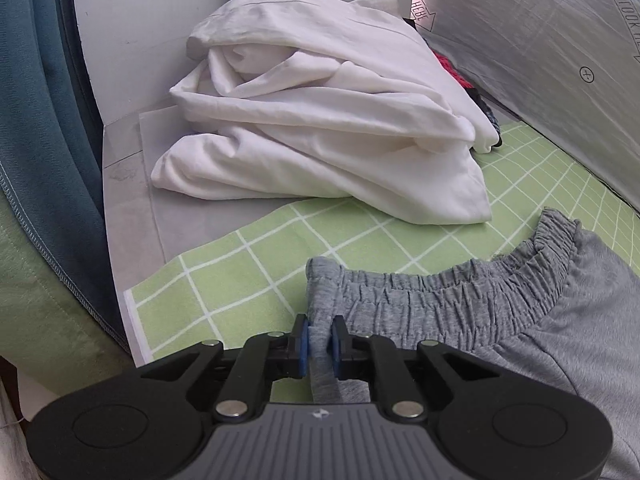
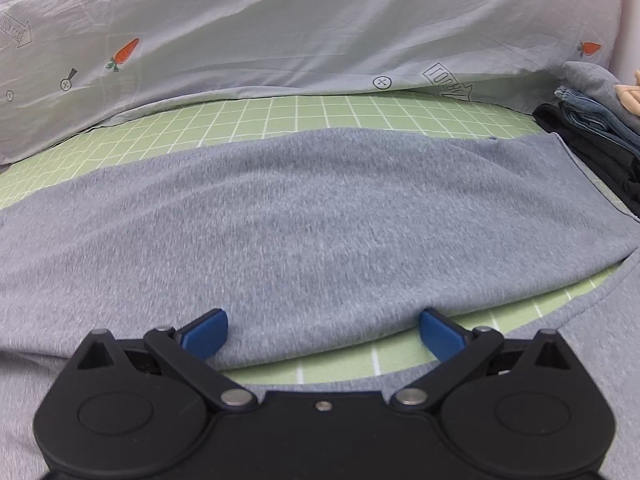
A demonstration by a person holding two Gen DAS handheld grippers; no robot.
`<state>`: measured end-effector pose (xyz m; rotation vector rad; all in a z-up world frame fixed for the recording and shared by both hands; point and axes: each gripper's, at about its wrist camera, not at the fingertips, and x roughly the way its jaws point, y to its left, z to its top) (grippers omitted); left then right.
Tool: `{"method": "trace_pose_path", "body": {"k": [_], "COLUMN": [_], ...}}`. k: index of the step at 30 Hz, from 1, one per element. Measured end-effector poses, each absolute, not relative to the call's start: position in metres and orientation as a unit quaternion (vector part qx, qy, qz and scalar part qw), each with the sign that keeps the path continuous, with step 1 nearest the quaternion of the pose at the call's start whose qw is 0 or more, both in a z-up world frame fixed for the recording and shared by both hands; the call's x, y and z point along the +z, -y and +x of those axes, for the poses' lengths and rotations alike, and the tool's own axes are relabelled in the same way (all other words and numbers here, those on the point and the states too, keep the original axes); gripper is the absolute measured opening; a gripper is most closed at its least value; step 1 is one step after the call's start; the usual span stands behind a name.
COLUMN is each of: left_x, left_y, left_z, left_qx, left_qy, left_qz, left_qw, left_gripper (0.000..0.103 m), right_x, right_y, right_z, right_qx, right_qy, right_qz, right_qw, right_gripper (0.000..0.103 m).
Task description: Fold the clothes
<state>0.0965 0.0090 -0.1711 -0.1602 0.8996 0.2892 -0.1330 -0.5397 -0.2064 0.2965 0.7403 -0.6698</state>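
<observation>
The left gripper point(image 1: 320, 344) is squeezed tight on the stretchy waist corner of the grey pants point(image 1: 500, 320). A fold of grey cloth is pinched between its two blue pads point(image 1: 305, 344). The pants lie on the green checked mat point(image 1: 240, 272), running off toward 3 o'clock in the left view. A crumpled white shirt point(image 1: 320, 112) sits in a heap at 12 o'clock, well apart from the pants. A bit of red cloth point(image 1: 450, 66) peeks out behind it at 2 o'clock.

The right gripper point(image 2: 324, 332) has its jaws spread wide and holds nothing. It hangs just over the near edge of a grey pant leg point(image 2: 320, 220), which stretches flat across the mat point(image 2: 300, 116) from 9 o'clock to 3 o'clock. A pale sheet with little carrots point(image 2: 320, 20) stands up behind the mat at 12 o'clock. A stack of folded clothes point(image 2: 592, 120) sits at 2 o'clock, just beside the end of the pant leg
</observation>
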Motion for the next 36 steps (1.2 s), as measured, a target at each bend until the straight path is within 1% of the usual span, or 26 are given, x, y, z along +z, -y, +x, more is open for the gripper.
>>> {"method": "trace_pose_path", "body": {"k": [1, 4, 5, 7, 8, 10, 12, 16, 18, 20, 21, 23, 24, 26, 29, 30, 31, 32, 33, 34, 36], "left_x": [-0.170, -0.160, -0.155, -0.144, -0.139, -0.129, -0.124, -0.125, -0.129, -0.135, -0.139, -0.149, -0.153, -0.161, -0.172, -0.175, -0.179, -0.183, -0.186, -0.190, -0.193], "left_y": [-0.011, -0.011, -0.007, 0.003, 0.010, 0.030, 0.052, 0.100, 0.124, 0.147, 0.157, 0.176, 0.184, 0.194, 0.209, 0.214, 0.219, 0.224, 0.229, 0.234, 0.233], "left_z": [0.095, 0.086, 0.083, 0.077, 0.076, 0.077, 0.083, 0.111, 0.128, 0.146, 0.156, 0.177, 0.185, 0.199, 0.219, 0.226, 0.233, 0.240, 0.246, 0.253, 0.261], "left_qx": [0.143, 0.150, 0.148, 0.140, 0.135, 0.124, 0.104, 0.056, 0.044, 0.035, 0.029, 0.023, 0.024, 0.035, 0.050, 0.056, 0.061, 0.066, 0.071, 0.076, 0.084], "left_qy": [-0.435, -0.435, -0.432, -0.422, -0.415, -0.400, -0.391, -0.394, -0.398, -0.403, -0.406, -0.412, -0.414, -0.413, -0.413, -0.413, -0.413, -0.413, -0.412, -0.412, -0.408], "left_qz": [-0.074, -0.073, -0.071, -0.063, -0.056, -0.034, -0.013, 0.021, 0.035, 0.041, 0.043, 0.049, 0.051, 0.052, 0.052, 0.052, 0.053, 0.053, 0.053, 0.053, 0.050], "left_qw": [0.886, 0.885, 0.887, 0.894, 0.898, 0.908, 0.914, 0.917, 0.916, 0.913, 0.912, 0.910, 0.909, 0.908, 0.908, 0.908, 0.907, 0.907, 0.907, 0.906, 0.908], "left_gripper": [0.030, 0.040, 0.041, 0.051, 0.053, 0.064, 0.070, 0.070, 0.070, 0.071, 0.071, 0.071, 0.072, 0.071, 0.071, 0.074, 0.077, 0.082, 0.083, 0.086, 0.091], "right_x": [-0.204, -0.195, -0.191, -0.180, -0.177, -0.172, -0.168, -0.167, -0.167, -0.168, -0.169, -0.174, -0.176, -0.182, -0.191, -0.193, -0.194, -0.195, -0.196, -0.197, -0.200], "right_y": [0.541, 0.544, 0.549, 0.564, 0.573, 0.592, 0.613, 0.658, 0.682, 0.714, 0.729, 0.762, 0.777, 0.802, 0.834, 0.842, 0.847, 0.853, 0.857, 0.861, 0.873], "right_z": [-0.135, -0.141, -0.143, -0.146, -0.147, -0.148, -0.148, -0.144, -0.137, -0.133, -0.131, -0.126, -0.124, -0.117, -0.102, -0.096, -0.090, -0.083, -0.078, -0.074, -0.068], "right_qx": [-0.320, -0.321, -0.326, -0.343, -0.351, -0.364, -0.378, -0.409, -0.423, -0.435, -0.439, -0.442, -0.442, -0.445, -0.458, -0.466, -0.474, -0.483, -0.488, -0.491, -0.493], "right_qy": [-0.352, -0.348, -0.343, -0.331, -0.326, -0.320, -0.316, -0.314, -0.312, -0.315, -0.317, -0.317, -0.314, -0.306, -0.303, -0.308, -0.315, -0.322, -0.325, -0.327, -0.318], "right_qz": [0.144, 0.150, 0.152, 0.157, 0.158, 0.158, 0.159, 0.165, 0.173, 0.187, 0.196, 0.222, 0.236, 0.259, 0.279, 0.275, 0.265, 0.255, 0.248, 0.241, 0.234], "right_qw": [0.868, 0.868, 0.868, 0.865, 0.864, 0.860, 0.856, 0.840, 0.833, 0.823, 0.817, 0.809, 0.807, 0.801, 0.788, 0.783, 0.778, 0.774, 0.771, 0.771, 0.775], "right_gripper": [0.103, 0.103, 0.103, 0.103, 0.103, 0.103, 0.103, 0.103, 0.100, 0.088, 0.085, 0.074, 0.072, 0.061, 0.059, 0.056, 0.047, 0.029, 0.017, 0.002, 0.001]}}
